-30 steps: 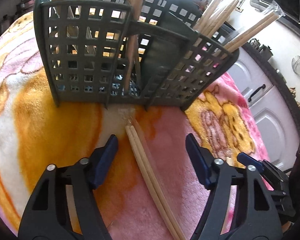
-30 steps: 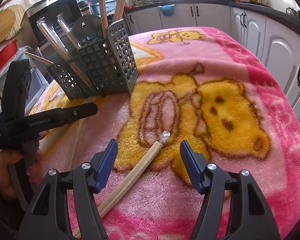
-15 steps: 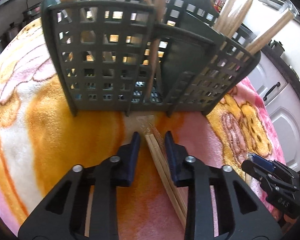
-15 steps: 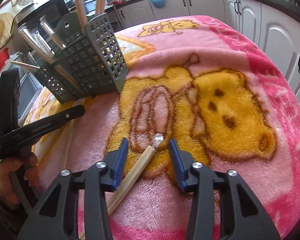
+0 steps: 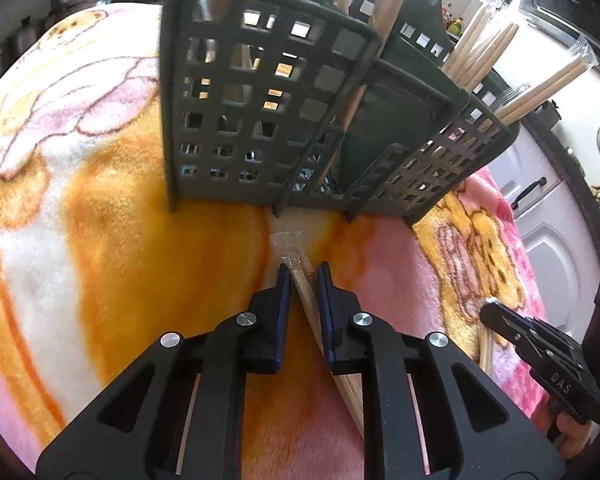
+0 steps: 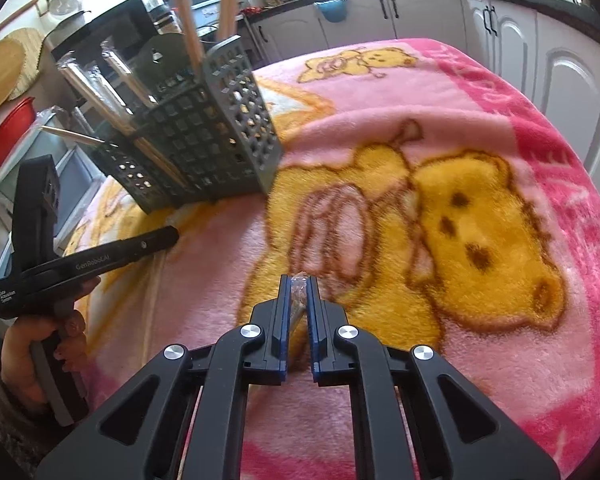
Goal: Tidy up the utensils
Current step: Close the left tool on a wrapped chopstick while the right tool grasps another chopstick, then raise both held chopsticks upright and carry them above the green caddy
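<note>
On the pink blanket (image 6: 480,92), two wrapped chopstick pairs: left gripper (image 5: 303,276) closing on one pair (image 5: 306,292), right gripper (image 6: 299,286) closing on the other (image 6: 299,300), tails hidden. Basket (image 5: 260,120) at 12 o'clock; contents uncountable.

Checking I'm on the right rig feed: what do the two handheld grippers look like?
Both are matte black plastic with blue finger pads and round silver pivot screws. The left gripper carries white lettering along its body; the right gripper shows pale letters on its side. No cables show.
</note>
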{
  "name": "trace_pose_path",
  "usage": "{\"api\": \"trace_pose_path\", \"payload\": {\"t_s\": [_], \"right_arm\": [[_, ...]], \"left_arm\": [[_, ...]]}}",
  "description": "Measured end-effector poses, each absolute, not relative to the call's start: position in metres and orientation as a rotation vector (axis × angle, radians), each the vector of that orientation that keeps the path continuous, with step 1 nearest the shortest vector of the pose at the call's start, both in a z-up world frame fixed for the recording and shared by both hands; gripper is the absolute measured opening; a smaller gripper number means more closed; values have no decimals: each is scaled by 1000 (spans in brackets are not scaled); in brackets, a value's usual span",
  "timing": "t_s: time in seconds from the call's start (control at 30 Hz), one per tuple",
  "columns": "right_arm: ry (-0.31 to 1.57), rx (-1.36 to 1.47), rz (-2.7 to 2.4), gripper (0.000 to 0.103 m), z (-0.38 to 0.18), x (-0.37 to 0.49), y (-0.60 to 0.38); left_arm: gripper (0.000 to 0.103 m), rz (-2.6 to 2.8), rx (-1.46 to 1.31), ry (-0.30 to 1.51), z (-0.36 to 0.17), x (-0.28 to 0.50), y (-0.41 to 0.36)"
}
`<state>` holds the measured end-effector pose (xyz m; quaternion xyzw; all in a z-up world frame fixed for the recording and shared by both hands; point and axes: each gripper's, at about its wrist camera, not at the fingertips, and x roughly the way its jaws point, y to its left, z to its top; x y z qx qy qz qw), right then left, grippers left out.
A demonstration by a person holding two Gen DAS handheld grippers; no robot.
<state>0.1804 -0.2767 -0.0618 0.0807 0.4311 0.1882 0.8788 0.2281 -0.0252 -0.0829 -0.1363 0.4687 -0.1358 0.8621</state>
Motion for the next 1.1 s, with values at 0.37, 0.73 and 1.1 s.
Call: {"api": "trace_pose_path", "payload": {"t_s": [0.37,0.73,1.1], "right_arm": [[785,158,497,7,-16,171,-256],[649,126,582,6,35,151,-241],[563,98,601,6,64,142,-236]], "left_arm": [[5,-372,-363,860,-29,194,0],[3,-416,-327,698,32,167,2],[3,-433,-299,579,72,153,-2]]}}
